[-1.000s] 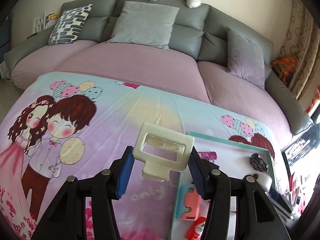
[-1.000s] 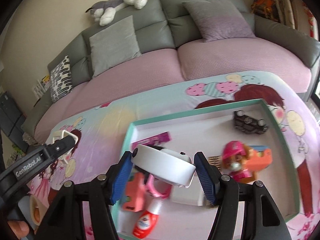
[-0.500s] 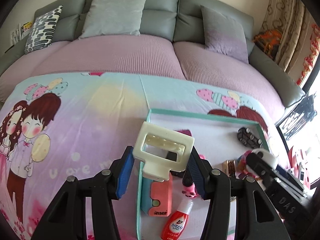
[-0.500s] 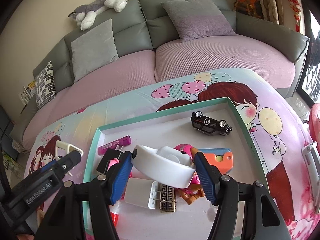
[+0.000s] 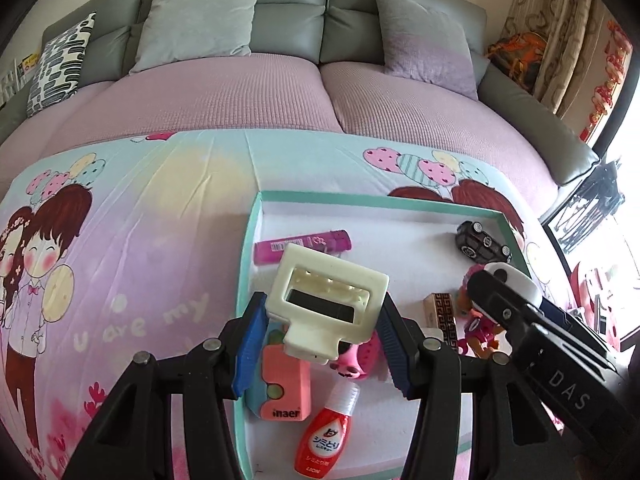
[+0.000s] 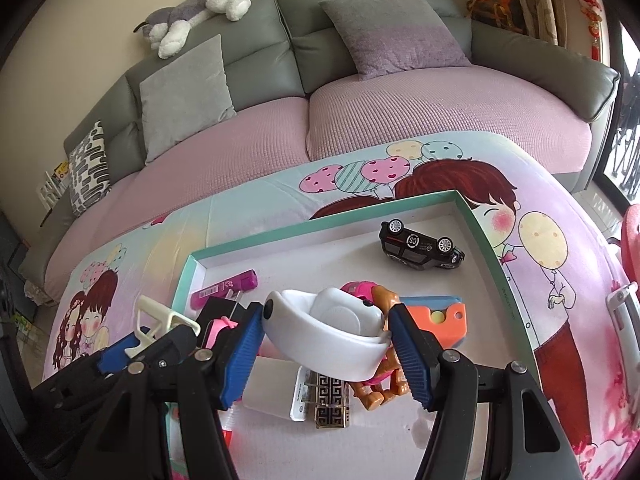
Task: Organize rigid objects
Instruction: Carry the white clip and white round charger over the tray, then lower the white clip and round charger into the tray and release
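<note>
1. Two grippers show. The left gripper (image 5: 322, 332) is clamped on one cream plastic clip (image 5: 326, 300); the right gripper (image 6: 326, 344) is clamped on one white band-shaped holder (image 6: 328, 338). Both held things hang over the tray.
2. One teal-rimmed tray (image 5: 244, 280) with a white floor lies on the cartoon-print cloth (image 5: 132, 240), in front of the sofa (image 5: 260, 92).
3. One black toy car (image 6: 420, 246) lies upside down near the tray's far right corner; a round mark on its underside is too small to read for sure.
4. One magenta tube (image 5: 302, 246) with a barcode label lies near the tray's far left corner.
5. One pink-and-blue case (image 5: 282, 388) lies at the tray's left wall, printed "inaer".
6. One red squeeze bottle (image 5: 326, 436) with a white cap lies just beside that case; its label carries Japanese script and "LION".
7. One orange-and-blue case (image 6: 440, 320) lies right of the held holder.
8. One pup figure (image 6: 380, 380) in a pink helmet lies partly behind the right gripper's fingers.
9. One lighter (image 6: 332, 406) with a Greek-key pattern lies touching one white flat case (image 6: 280, 392).
10. The cloth reads "U are my" beside its drawn couple.
11. The right gripper's body reads "DAS" in the left wrist view.
12. One plush husky (image 6: 192, 12) lies on the sofa back; three cushions lean below it.
</note>
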A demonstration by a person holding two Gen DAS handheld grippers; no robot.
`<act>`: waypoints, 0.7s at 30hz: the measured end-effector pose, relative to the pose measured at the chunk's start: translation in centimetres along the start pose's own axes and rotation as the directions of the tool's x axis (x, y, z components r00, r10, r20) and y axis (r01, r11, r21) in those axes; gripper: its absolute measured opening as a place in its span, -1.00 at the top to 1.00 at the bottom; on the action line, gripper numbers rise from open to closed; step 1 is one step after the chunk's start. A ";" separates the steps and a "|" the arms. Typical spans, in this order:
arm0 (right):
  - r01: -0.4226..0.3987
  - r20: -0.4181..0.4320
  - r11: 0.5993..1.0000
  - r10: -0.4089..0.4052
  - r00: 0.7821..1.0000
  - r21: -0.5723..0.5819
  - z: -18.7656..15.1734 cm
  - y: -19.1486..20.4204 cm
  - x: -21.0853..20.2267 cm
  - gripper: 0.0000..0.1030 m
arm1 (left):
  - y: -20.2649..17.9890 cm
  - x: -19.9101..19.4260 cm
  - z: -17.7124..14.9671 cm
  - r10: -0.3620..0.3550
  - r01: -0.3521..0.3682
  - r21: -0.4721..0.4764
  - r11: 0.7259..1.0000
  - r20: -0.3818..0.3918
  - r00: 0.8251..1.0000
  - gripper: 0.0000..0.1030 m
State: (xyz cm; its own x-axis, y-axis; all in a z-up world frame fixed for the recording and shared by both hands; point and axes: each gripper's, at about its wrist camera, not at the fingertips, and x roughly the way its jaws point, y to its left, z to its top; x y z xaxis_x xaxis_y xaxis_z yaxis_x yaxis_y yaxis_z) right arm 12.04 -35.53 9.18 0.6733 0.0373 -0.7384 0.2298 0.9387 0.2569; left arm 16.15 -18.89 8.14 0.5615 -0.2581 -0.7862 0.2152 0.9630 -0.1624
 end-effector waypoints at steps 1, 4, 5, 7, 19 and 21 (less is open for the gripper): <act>0.008 -0.002 1.000 -0.008 1.000 -0.002 0.0 -0.1 -0.1 -0.30 | -0.1 0.0 0.0 -0.005 0.005 0.000 1.000 0.001 1.000 -0.08; 0.045 0.006 0.999 -0.045 0.999 -0.010 0.2 -0.3 -0.5 -0.30 | -0.4 -0.2 0.0 -0.017 0.017 0.013 1.000 0.005 1.000 -0.08; 0.046 0.007 0.999 -0.046 0.999 -0.006 0.2 -0.4 -0.6 -0.30 | -0.5 -0.2 0.0 -0.022 0.022 0.017 1.000 0.005 1.000 -0.08; 0.039 0.004 0.999 -0.039 0.999 0.005 0.2 -0.7 -0.6 -0.30 | -0.7 0.0 -0.1 -0.026 0.027 0.024 0.999 -0.005 1.000 -0.08; 0.101 -0.012 0.995 -0.101 0.995 0.024 0.3 -2.3 -0.5 -0.30 | -1.4 1.4 -0.7 -0.013 0.016 0.061 0.998 -0.059 0.998 -0.07; 0.102 -0.009 0.994 -0.101 0.995 0.031 0.3 -2.4 -0.5 -0.30 | -1.5 1.5 -0.8 -0.003 0.007 0.073 0.997 -0.060 0.998 -0.08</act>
State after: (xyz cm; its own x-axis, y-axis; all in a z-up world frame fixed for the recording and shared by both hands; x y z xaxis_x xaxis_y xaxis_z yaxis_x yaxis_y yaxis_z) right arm 11.37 -37.88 9.14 0.6400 -0.0550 -0.7664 0.3185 0.9267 0.1995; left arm 16.01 -20.66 6.71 0.5120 -0.2554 -0.8201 0.2768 0.9529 -0.1240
